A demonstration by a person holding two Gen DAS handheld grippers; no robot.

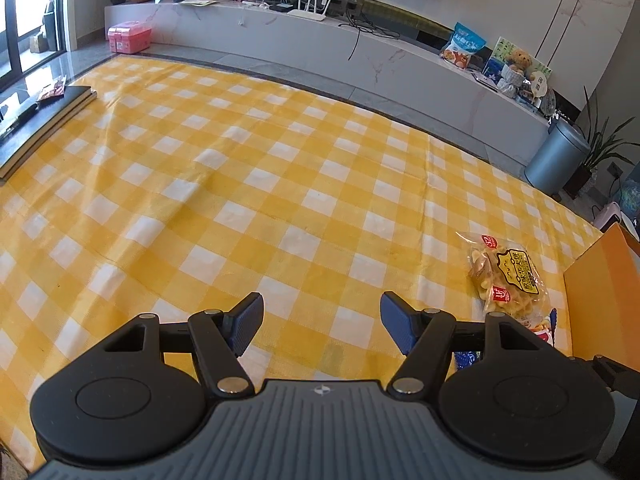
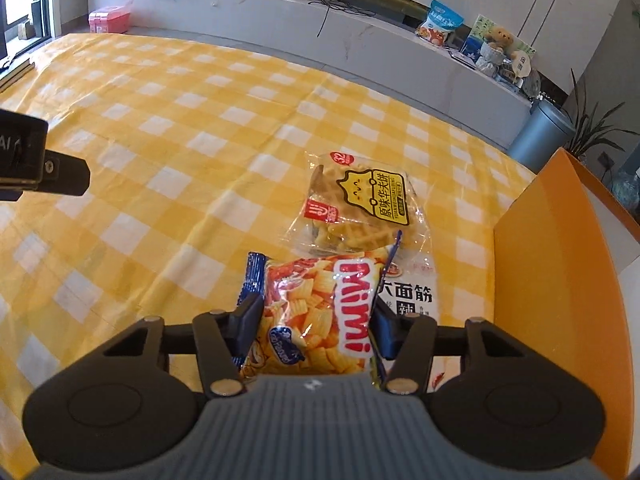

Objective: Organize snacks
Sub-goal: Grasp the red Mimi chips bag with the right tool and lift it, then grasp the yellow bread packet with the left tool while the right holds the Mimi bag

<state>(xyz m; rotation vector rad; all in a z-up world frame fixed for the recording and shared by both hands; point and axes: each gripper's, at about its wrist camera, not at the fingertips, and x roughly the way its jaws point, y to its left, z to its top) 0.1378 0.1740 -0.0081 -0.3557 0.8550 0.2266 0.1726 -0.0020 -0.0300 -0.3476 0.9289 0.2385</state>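
A yellow-and-white checked cloth [image 1: 248, 184] covers the bench, wrinkled in soft folds near its middle. Behind it a long white marble-look ledge [image 1: 304, 36] runs along the wall and carries a white router with upright antennas [image 1: 310, 7], a pink box [image 1: 130, 39] on the floor at its left end, a blue-and-white snack bag [image 1: 463, 46] and a small teddy bear [image 1: 516, 65]; a grey-blue round bin [image 1: 556, 156] and a green potted plant [image 1: 600, 148] stand at the right. The left wrist view alone shows dark flat books [image 1: 44, 120] at the bench's far left, and the left claw [image 1: 322, 328] hanging over bare cloth with its blue pads well apart and nothing between them. The right wrist view alone shows the right claw [image 2: 316, 322] clamped on an orange-and-red crinkle-chip packet [image 2: 320, 312] printed "Mimi", which lies on the cloth at the near right. Under it lies a white packet with black Chinese characters [image 2: 412, 300], and just beyond, a clear waffle packet [image 2: 360, 204] with a yellow label in Chinese and a red "32" badge. An orange cardboard box [image 2: 548, 264] stands beside them at the right edge.
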